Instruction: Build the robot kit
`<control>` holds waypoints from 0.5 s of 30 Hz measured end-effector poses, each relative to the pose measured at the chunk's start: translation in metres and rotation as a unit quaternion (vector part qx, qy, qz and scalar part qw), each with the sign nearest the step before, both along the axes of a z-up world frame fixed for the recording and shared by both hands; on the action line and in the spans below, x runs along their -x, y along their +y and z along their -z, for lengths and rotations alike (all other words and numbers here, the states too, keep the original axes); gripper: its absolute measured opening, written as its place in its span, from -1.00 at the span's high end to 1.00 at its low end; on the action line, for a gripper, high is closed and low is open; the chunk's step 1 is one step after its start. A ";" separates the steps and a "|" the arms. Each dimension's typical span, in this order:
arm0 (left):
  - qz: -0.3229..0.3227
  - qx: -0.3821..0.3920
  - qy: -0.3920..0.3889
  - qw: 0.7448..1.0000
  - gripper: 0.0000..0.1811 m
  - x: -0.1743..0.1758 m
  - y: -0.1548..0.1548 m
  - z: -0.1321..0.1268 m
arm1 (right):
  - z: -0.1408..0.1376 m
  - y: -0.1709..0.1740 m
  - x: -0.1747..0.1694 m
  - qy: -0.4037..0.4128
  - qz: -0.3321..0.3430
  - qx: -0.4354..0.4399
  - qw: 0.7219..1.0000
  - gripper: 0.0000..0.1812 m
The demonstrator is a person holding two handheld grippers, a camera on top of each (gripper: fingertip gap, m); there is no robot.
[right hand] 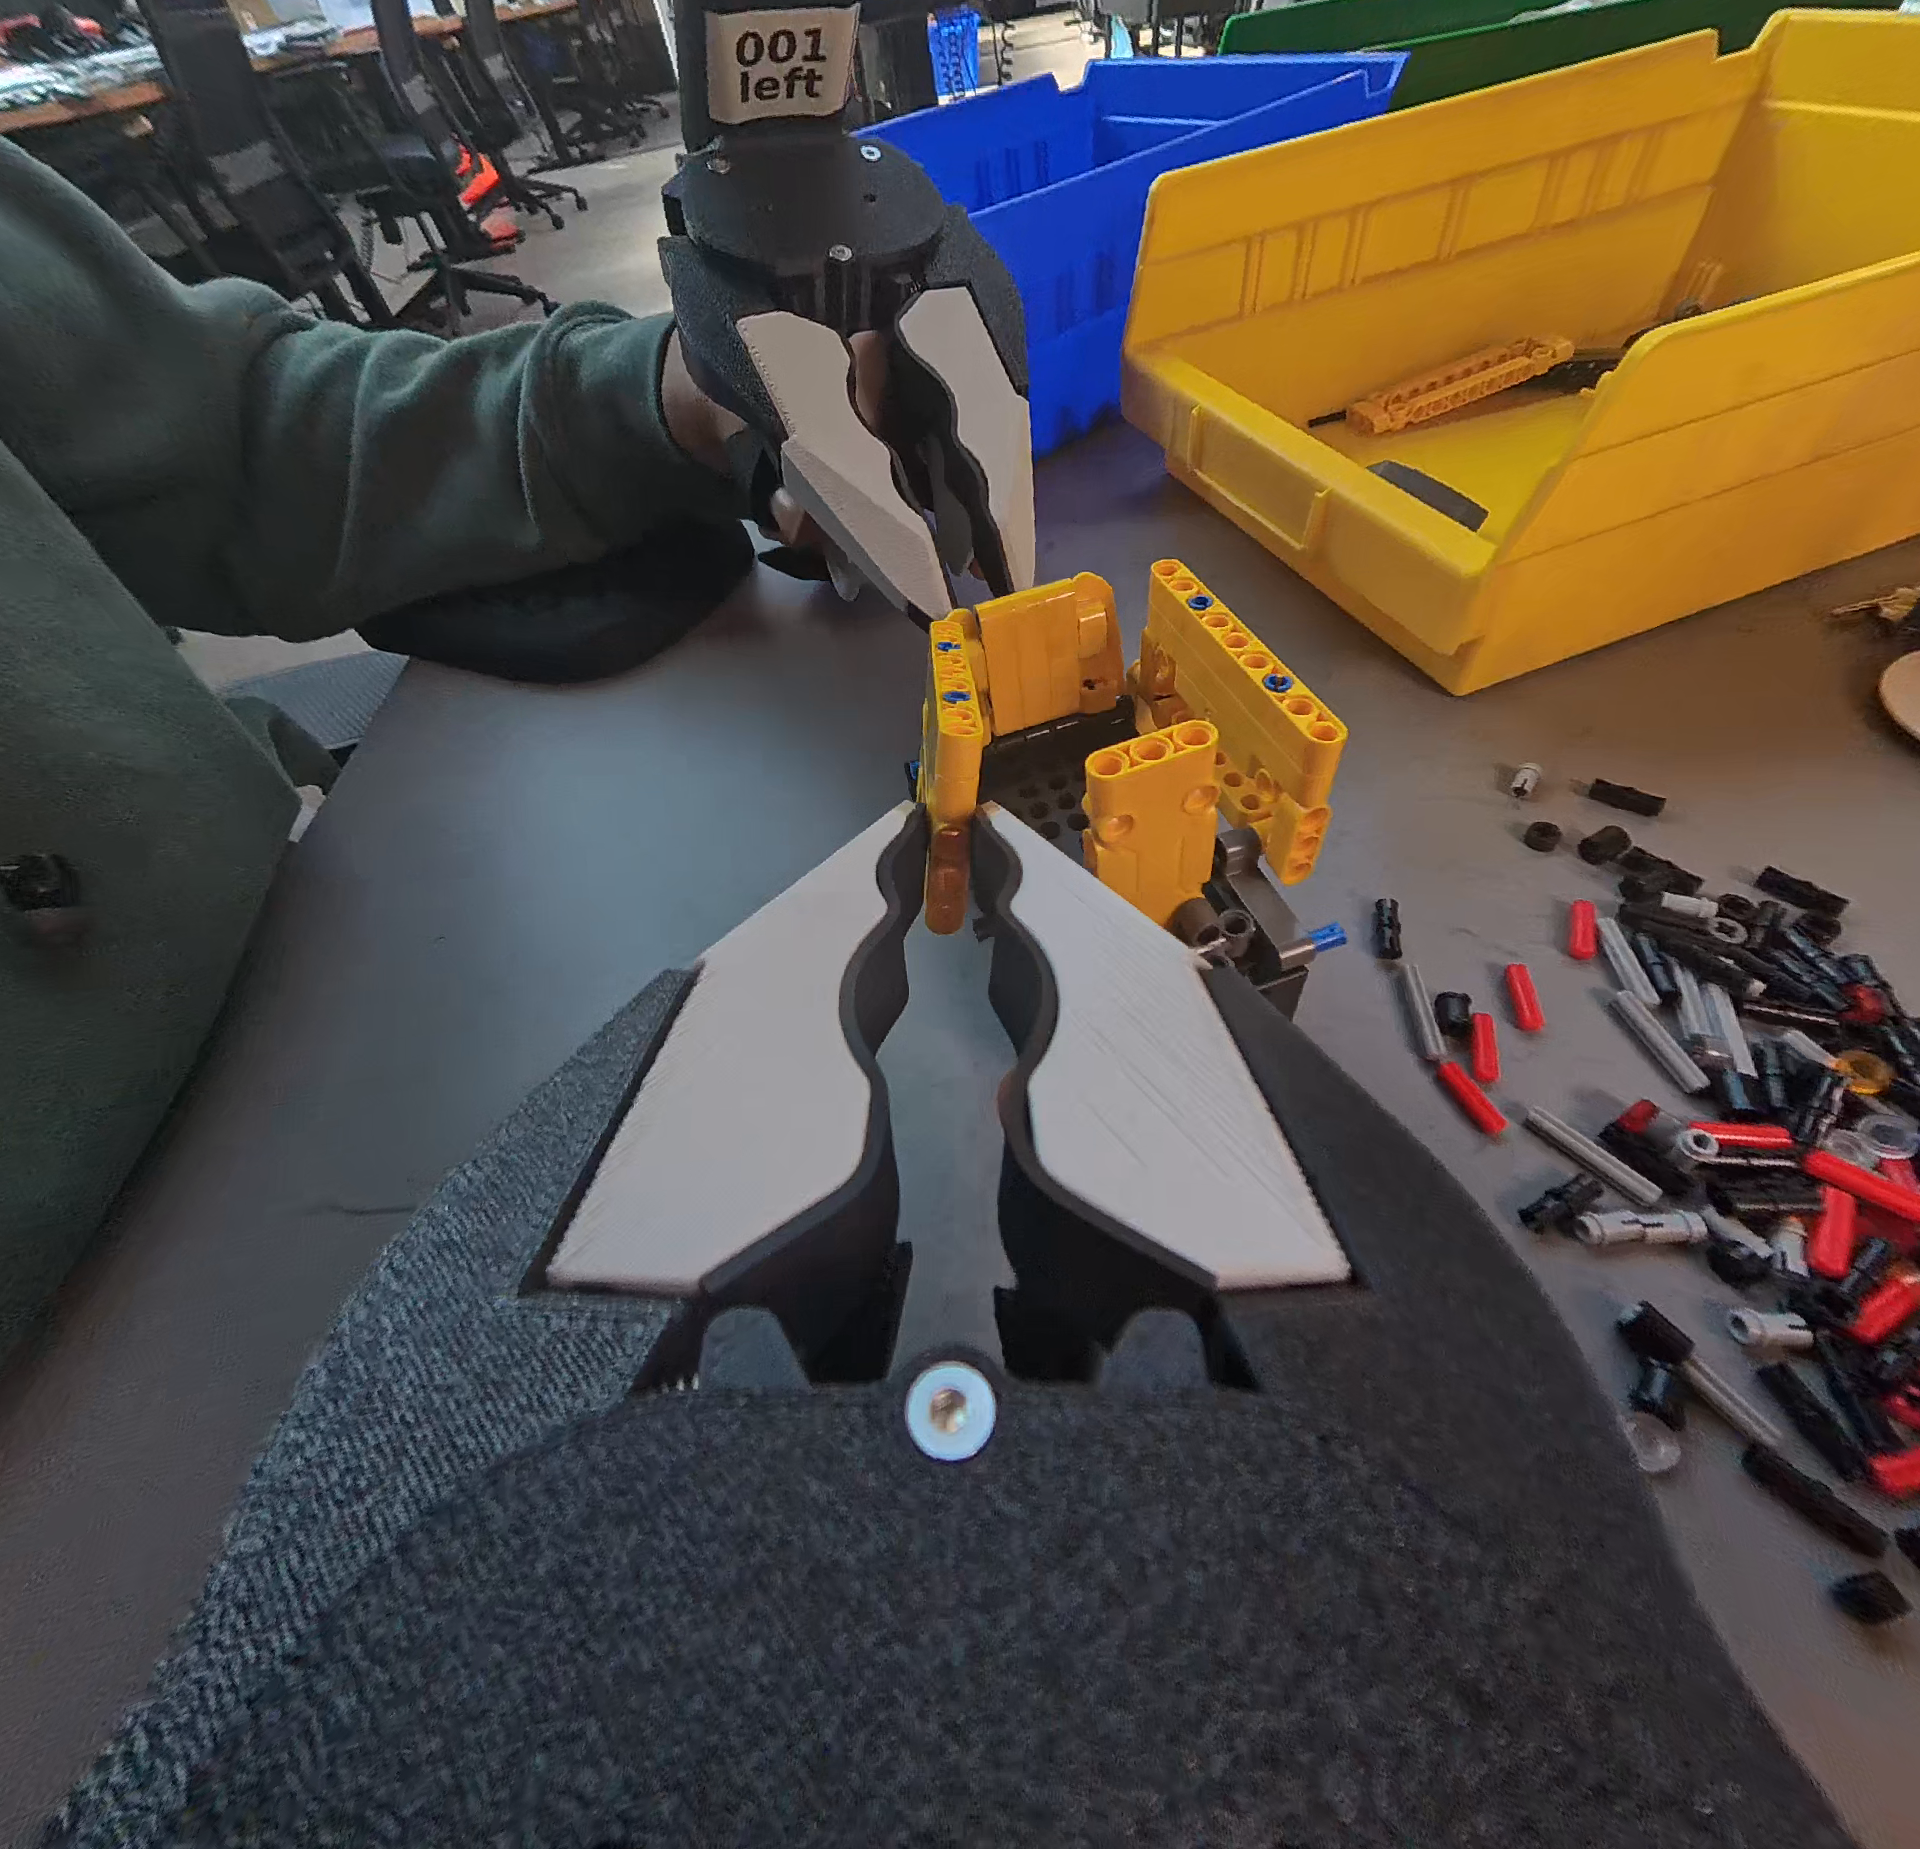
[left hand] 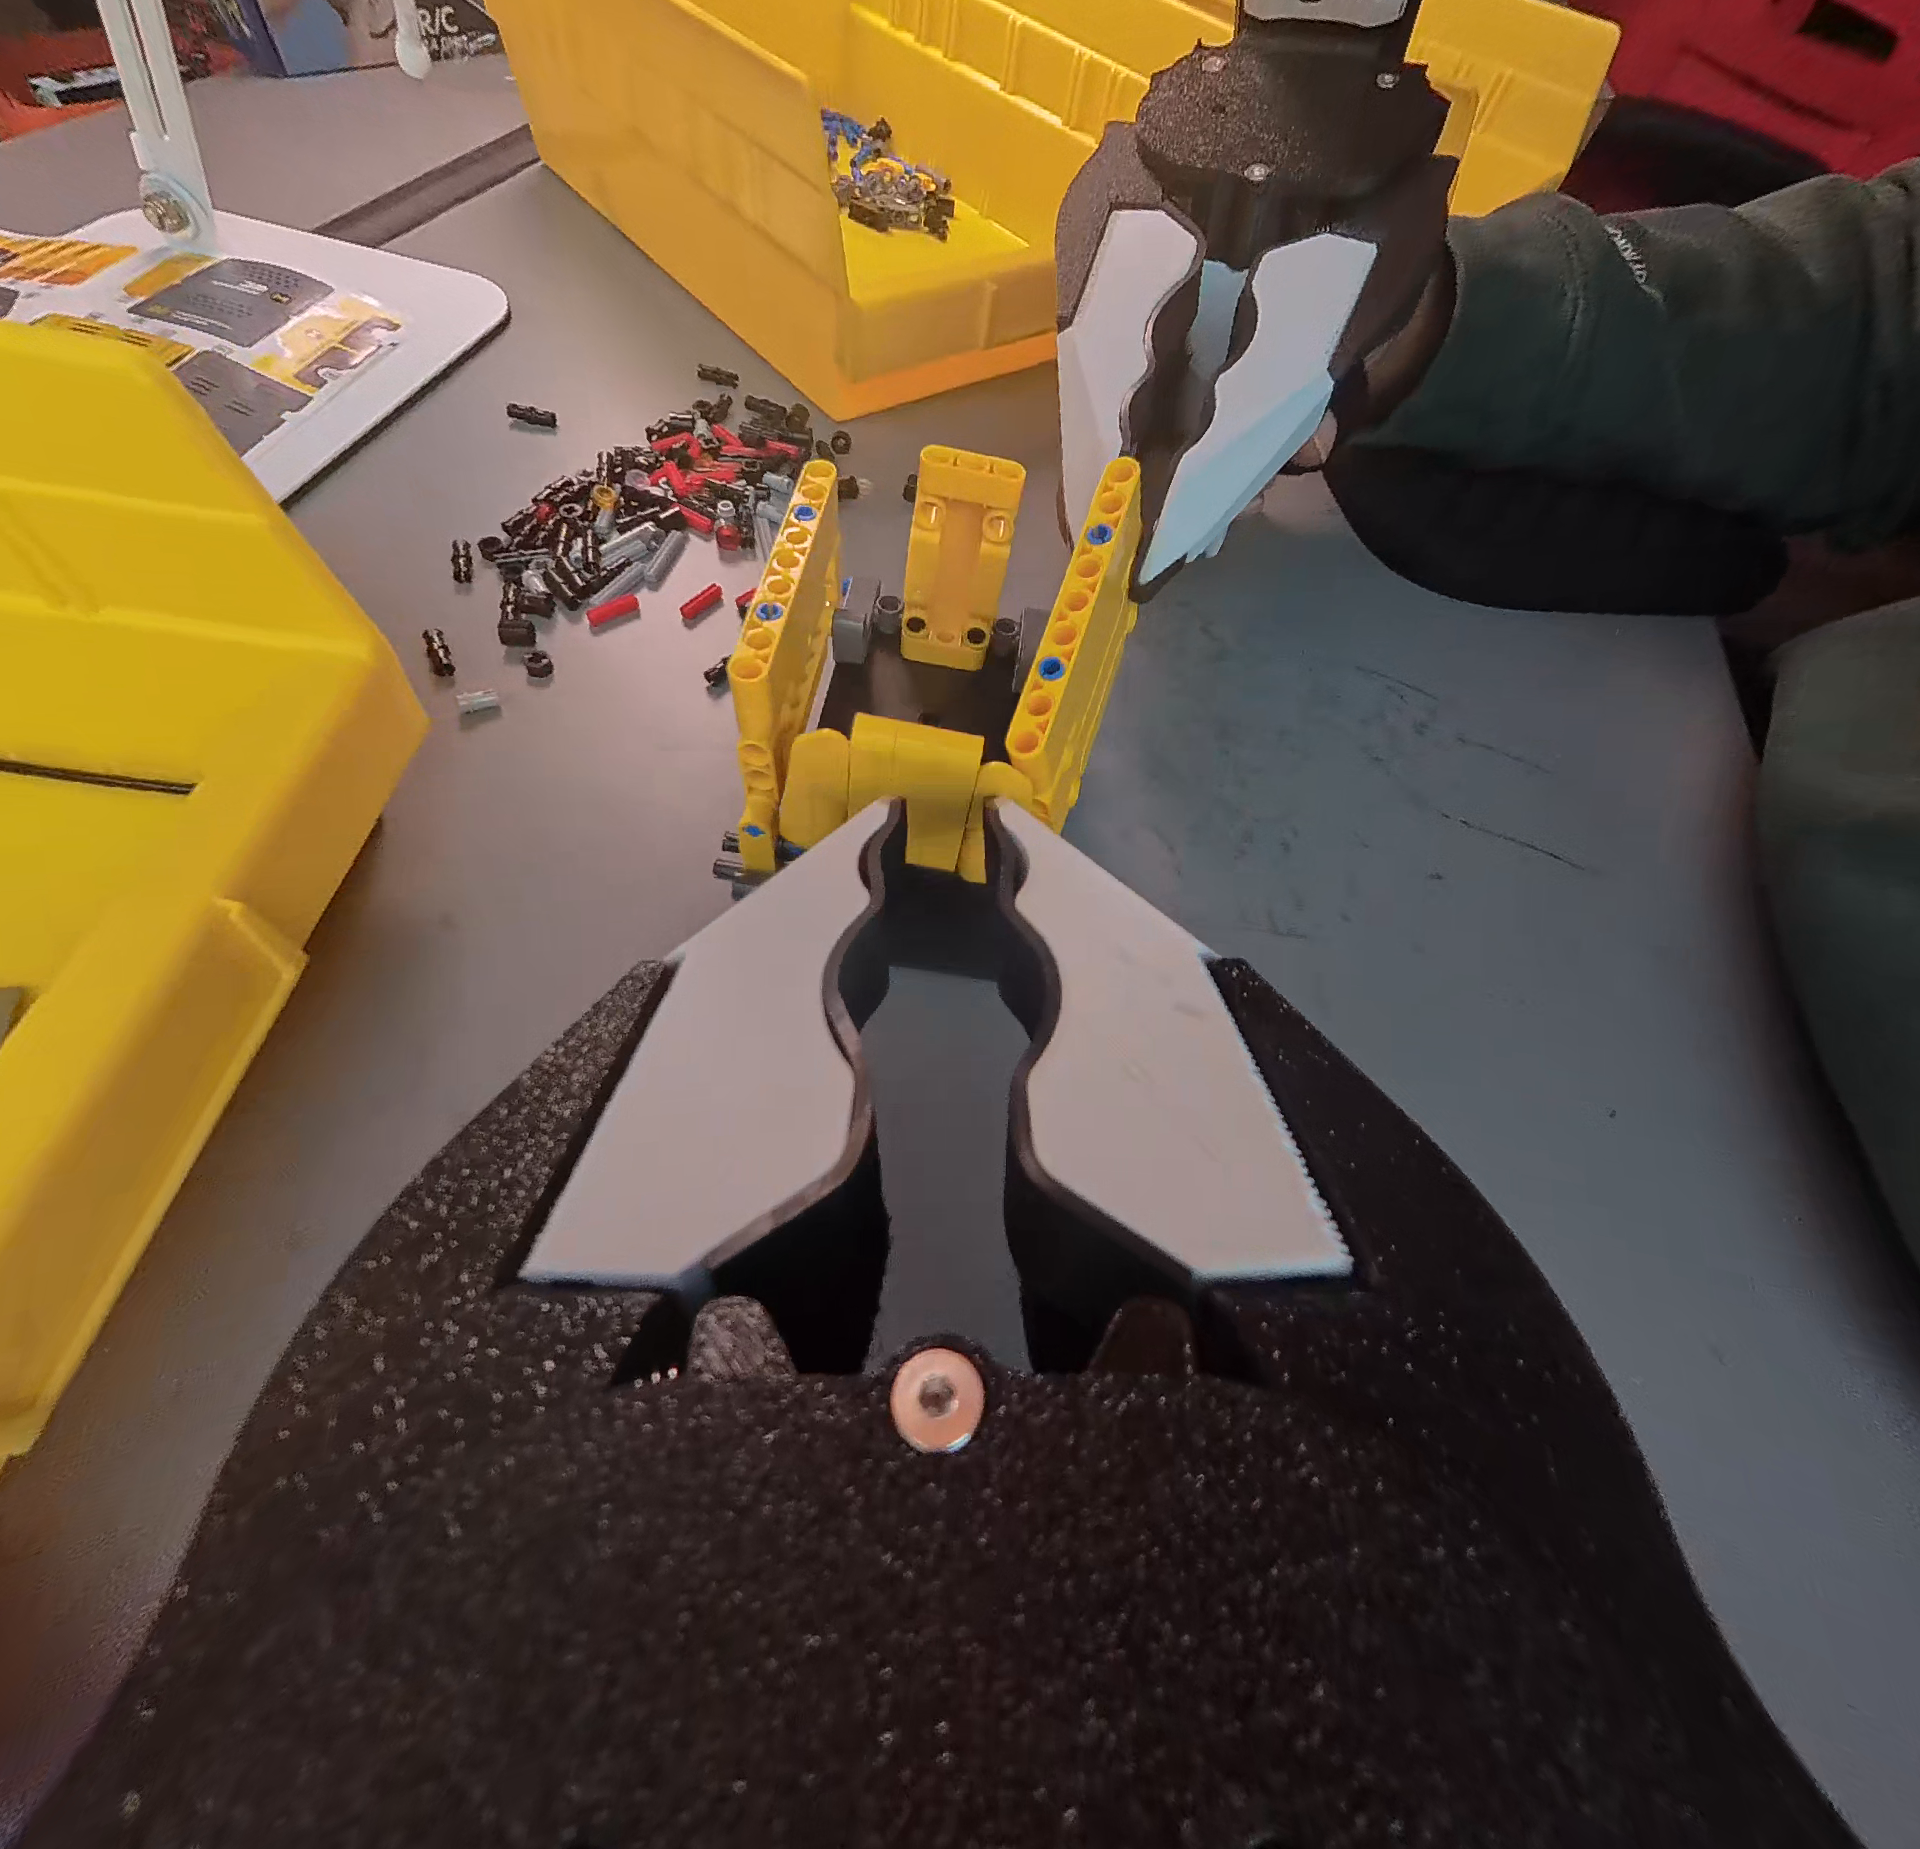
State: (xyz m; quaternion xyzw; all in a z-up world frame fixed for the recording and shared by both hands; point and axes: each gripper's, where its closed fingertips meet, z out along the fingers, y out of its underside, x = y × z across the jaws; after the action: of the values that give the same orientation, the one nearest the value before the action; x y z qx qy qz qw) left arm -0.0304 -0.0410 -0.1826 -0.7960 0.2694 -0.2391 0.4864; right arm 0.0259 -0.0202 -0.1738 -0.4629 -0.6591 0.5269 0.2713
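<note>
Bracing the yellow brick model [left hand: 914, 656] on the bench [left hand: 1351, 812], my left hand-held gripper [left hand: 940, 812] pinches its end block while my right hand-held gripper [right hand: 948, 823] pinches a side beam [right hand: 951, 750].

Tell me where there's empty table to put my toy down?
Bare grey table lies right of the yellow brick model, toward the green sleeve. Crowded: the loose pin pile and yellow bins on its left.

Right tongs [right hand: 948, 820] clamped on yellow brick model's [right hand: 1122, 750] side beam — left tongs [right hand: 961, 594] opposite.
</note>
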 end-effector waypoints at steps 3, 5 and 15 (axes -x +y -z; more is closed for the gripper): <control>-0.006 -0.008 0.011 1.000 0.88 0.000 0.002 0.000 | 0.002 0.002 0.001 -0.001 0.002 -0.003 1.000 0.92; -0.005 -0.002 0.007 1.000 0.82 0.001 0.001 0.000 | 0.001 0.002 0.001 0.001 0.001 -0.002 1.000 0.92; 0.041 0.004 -0.013 0.999 0.80 -0.007 -0.015 -0.006 | -0.018 -0.004 0.001 0.059 -0.008 0.032 0.998 0.92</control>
State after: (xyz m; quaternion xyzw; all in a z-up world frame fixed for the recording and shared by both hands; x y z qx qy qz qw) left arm -0.0237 -0.0556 -0.1762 -0.7830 0.2941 -0.2703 0.4768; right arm 0.0252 -0.0244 -0.1553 -0.4345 -0.6284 0.5762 0.2904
